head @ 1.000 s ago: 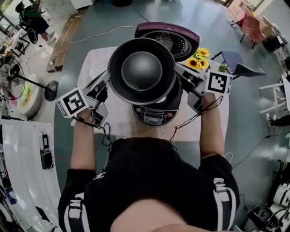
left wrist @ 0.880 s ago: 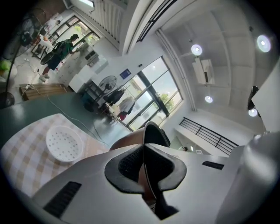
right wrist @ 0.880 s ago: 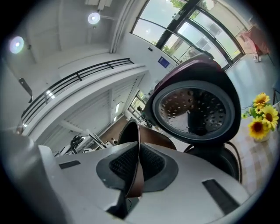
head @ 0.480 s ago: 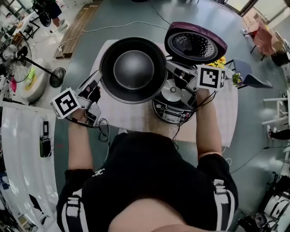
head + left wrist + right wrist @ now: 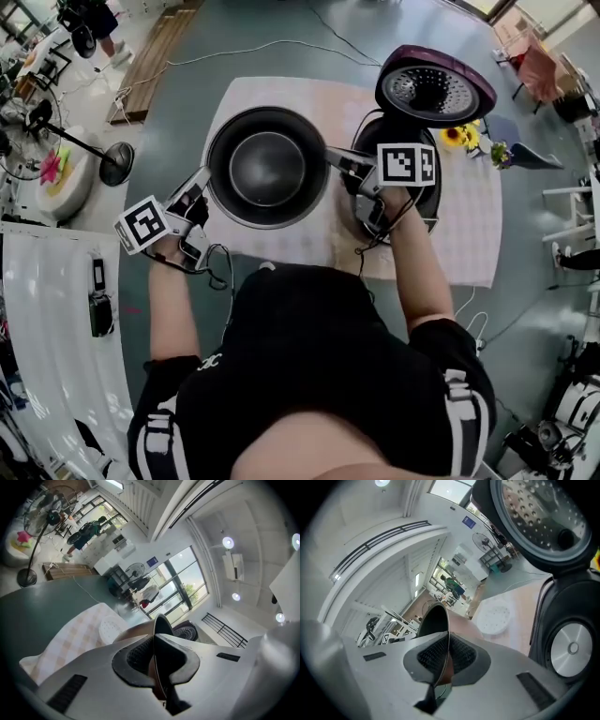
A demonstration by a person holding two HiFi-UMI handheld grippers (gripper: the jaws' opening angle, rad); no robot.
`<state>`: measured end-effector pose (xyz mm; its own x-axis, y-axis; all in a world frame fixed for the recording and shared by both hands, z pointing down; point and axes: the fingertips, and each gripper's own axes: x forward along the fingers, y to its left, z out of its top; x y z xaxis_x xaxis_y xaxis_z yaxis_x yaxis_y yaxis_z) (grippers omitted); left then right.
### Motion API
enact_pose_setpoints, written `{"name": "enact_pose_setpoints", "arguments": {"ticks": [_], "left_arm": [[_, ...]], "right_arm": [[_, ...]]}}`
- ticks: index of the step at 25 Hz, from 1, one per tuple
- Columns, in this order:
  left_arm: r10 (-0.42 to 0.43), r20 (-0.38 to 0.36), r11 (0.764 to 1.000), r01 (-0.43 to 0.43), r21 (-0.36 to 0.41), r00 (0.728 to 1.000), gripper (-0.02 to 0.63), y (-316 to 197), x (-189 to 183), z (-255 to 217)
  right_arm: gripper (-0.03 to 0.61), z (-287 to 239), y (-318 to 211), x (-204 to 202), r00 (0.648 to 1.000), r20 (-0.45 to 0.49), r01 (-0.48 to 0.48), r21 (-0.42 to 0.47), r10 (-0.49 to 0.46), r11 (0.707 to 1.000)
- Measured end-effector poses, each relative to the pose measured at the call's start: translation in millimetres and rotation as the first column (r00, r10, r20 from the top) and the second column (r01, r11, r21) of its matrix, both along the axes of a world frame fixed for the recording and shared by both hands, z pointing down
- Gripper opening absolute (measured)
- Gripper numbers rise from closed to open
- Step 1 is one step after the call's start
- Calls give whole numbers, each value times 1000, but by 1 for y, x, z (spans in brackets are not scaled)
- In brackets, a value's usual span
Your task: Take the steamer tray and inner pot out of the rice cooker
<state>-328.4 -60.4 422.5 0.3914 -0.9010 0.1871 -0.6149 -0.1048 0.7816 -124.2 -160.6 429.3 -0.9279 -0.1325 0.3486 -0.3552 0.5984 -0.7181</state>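
Two grippers hold one inner pot (image 5: pixel 267 167) between them. The left gripper (image 5: pixel 206 180) is clamped on its left rim and the right gripper (image 5: pixel 330 156) on its right rim. The pot hangs over the checked cloth of the bench (image 5: pixel 281 94), just left of the one rice cooker (image 5: pixel 429 195), whose lid (image 5: pixel 436 86) stands open. One white steamer tray (image 5: pixel 494 616) lies on the bench beyond the pot.

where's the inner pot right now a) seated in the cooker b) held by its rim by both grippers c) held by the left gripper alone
b: the left gripper and right gripper each clamp their jaws on the rim of the inner pot, outside the rice cooker.
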Motion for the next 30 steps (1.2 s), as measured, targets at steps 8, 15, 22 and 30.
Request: {"name": "enact_pose_setpoints", "arguments": {"ticks": [8,15,22,30], "left_arm": [[46,-45,992,-51,-118,998,12,20,-37,74],[122,-53,971,-131,-201,991,11,16,-47,130],[180,-32,948,-182,-261,983,11,11,-42,168],[200,-19,936,-197,-292,980,12,4,-50,192]], "right_arm": [[11,77,28,-33,995,-90,-62,-105,53,993],[11,135,38,-37,977,-173,-151,-141,125,978],[12,175,46,-27,934,-301,-237,-117,193,964],[17,187,39,-36,883,-412,-242,7,223,970]]}}
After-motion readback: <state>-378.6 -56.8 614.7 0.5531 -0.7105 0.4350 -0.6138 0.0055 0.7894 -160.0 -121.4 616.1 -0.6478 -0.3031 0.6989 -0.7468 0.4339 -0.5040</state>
